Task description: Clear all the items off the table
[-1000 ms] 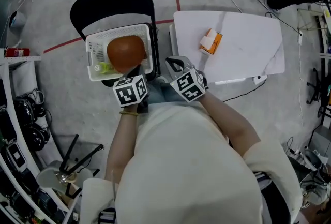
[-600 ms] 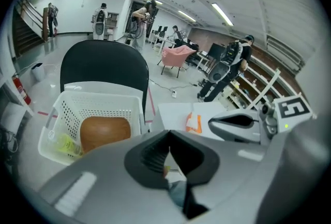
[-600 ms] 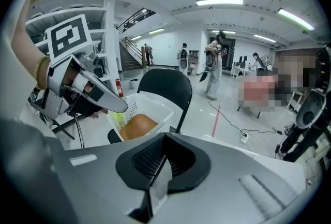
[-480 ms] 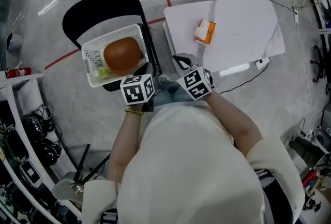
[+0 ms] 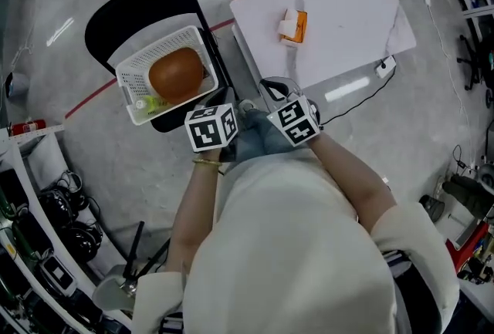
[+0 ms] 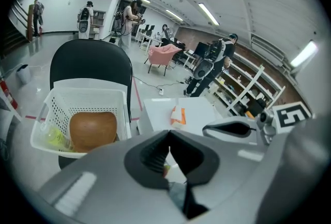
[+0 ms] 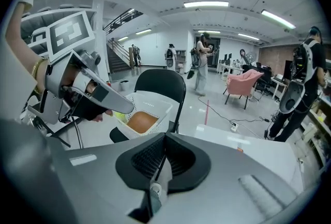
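Both claws clenched and empty; 1 packet left on the table.

Closest to the person, the left claw [image 6: 169, 135] and the right claw [image 7: 165, 137] hang side by side near the body, each with its jaws pressed together on nothing. Just beyond the left one, a white basket [image 5: 127, 79] sits on a black chair [image 5: 123, 7], holding a brown round lump [image 5: 176, 74]. Farther off, ahead and to the right, the orange-and-white packet [image 5: 292, 25] lies alone on the white table [image 5: 355, 24], toward the chair side, its long side running roughly away from the person. The right claw is the nearer of the 2, so the reach likely falls to it.
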`<state>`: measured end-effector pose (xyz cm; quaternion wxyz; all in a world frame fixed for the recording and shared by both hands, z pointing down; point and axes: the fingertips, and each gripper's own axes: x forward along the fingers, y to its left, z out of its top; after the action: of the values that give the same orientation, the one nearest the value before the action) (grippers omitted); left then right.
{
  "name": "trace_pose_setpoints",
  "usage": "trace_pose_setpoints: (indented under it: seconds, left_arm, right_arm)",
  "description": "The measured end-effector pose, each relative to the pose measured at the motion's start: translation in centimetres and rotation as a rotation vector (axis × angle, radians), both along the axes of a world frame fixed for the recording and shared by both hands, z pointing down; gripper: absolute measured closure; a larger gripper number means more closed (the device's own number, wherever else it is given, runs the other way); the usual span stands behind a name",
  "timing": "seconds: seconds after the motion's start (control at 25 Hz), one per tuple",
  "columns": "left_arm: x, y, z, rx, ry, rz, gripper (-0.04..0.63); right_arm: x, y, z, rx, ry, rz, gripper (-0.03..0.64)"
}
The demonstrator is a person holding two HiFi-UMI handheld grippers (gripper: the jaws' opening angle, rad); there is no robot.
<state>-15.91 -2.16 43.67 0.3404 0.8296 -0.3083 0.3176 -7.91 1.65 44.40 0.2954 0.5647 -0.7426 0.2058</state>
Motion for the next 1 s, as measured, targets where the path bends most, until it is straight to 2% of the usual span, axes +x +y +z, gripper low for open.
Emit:
trace_pose_setpoints:
  seconds: [0.24, 0.44, 0.84, 1.0]
  left_arm:
    - [0.4, 1.6, -0.1, 0.009, -0.007, -0.004, 0.586]
    - [1.9, 2.7, 0.3, 0.010, -0.015, -0.029, 0.586]
    - [6.9, 1.3, 2.4, -0.018, -0.015, -0.221, 0.586]
    - [8.9, 1.0, 4.0, -0.038, -0.023, -0.268, 0.586]
  right_arm:
    - [1.4, 2.4, -0.3, -0.005, 0.003, 0.023, 0.617]
    - [4.4, 2.8, 0.2, -0.005, 0.006, 0.022, 0.618]
    - [12.6, 0.9, 2.3, -0.032, 0.014, -0.096, 0.617]
    - [15.4, -0.2, 4.1, -0.060, 0.005, -0.125, 0.617]
